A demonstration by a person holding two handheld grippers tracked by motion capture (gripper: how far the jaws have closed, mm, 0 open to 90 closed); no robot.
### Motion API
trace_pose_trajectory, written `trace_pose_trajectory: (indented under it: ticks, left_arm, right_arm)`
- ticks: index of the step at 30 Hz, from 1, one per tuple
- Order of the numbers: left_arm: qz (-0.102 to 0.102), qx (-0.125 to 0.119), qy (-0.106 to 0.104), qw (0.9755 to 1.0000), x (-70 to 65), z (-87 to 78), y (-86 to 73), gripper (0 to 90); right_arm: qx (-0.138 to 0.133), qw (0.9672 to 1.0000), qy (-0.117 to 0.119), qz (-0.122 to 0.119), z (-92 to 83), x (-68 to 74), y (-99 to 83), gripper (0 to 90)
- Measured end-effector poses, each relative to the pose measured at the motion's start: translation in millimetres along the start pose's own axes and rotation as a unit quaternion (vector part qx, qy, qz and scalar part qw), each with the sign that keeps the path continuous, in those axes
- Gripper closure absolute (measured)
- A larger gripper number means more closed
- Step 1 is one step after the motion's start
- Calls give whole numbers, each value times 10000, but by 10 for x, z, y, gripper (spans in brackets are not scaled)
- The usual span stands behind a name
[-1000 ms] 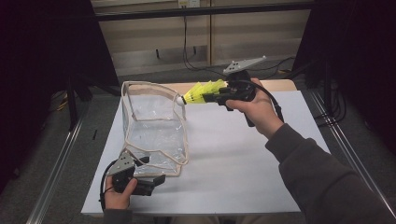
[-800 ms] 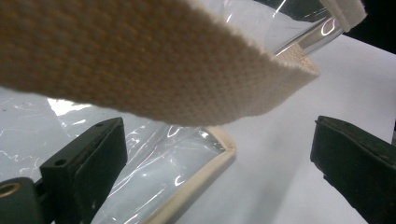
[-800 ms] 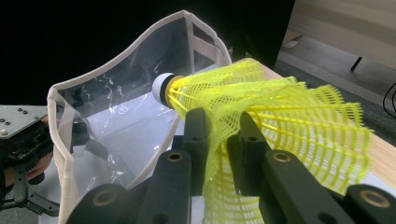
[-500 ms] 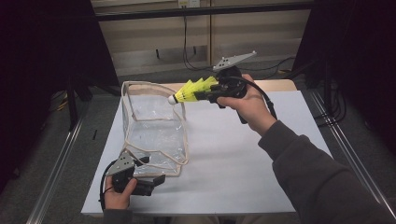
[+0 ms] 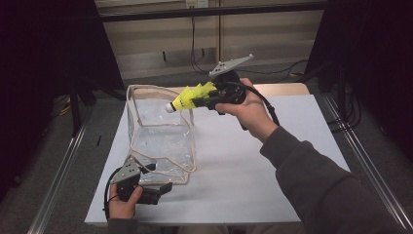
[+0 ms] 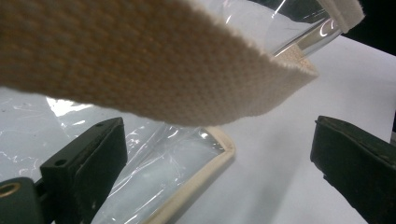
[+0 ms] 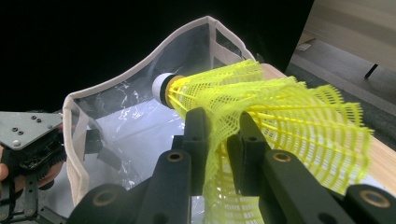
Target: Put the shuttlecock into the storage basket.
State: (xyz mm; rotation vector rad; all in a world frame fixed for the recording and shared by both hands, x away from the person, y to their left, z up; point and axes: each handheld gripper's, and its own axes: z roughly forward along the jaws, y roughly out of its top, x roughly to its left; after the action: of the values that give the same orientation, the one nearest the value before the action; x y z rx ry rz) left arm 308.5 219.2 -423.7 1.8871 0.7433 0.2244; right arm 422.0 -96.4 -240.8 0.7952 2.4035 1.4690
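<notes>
The black jaws of the right gripper (image 7: 219, 140) are pinched together on the yellow plastic mesh skirt of a shuttlecock (image 7: 261, 102), the netting visibly creased between the pads. The white rounded cork nose (image 7: 161, 86) is pointed away from the gripper, toward the open top of a clear plastic bag with cream fabric trim (image 7: 74, 130). In the high view the shuttlecock (image 5: 190, 97) is seen held in the air just over the far rim of the bag (image 5: 160, 141), which stands on a white table sheet (image 5: 272, 170).

The jaws of the left gripper (image 6: 219, 154) are spread wide apart, with nothing pressed between them; a cream woven strap (image 6: 140, 60) of the bag hangs across in front of them, and the bag's near lower corner lies just beyond. In the high view this gripper (image 5: 139, 183) rests on the sheet at the bag's near corner.

The shuttlecock is judged very light and springy: the skirt gives under pressure and could be deformed by a hard squeeze, so a gentle hold low on the skirt, near the firmer nose, would be safest. The bag's film looks soft and slippery; the stitched trim or strap offers the surest purchase.
</notes>
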Motion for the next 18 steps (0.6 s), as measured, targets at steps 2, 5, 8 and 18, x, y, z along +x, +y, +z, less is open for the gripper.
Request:
trace_pose_trajectory:
  ticks: [2,5,8,18]
  left_arm:
    - [20,2,-16,10000,4,-2,0,37]
    - [19,0,-16,10000,5,-2,0,37]
    - [-45,-67,-14,10000,-1,5,-4,37]
    - [-69,-70,-21,9999,-6,6,-4,37]
  right_arm:
    - [22,10000,17,-17,26,20,12,782]
    - [26,10000,21,-33,64,45,28,782]
    - [35,10000,-3,-51,97,61,37,782]
    - [108,9999,34,-73,209,116,67,782]
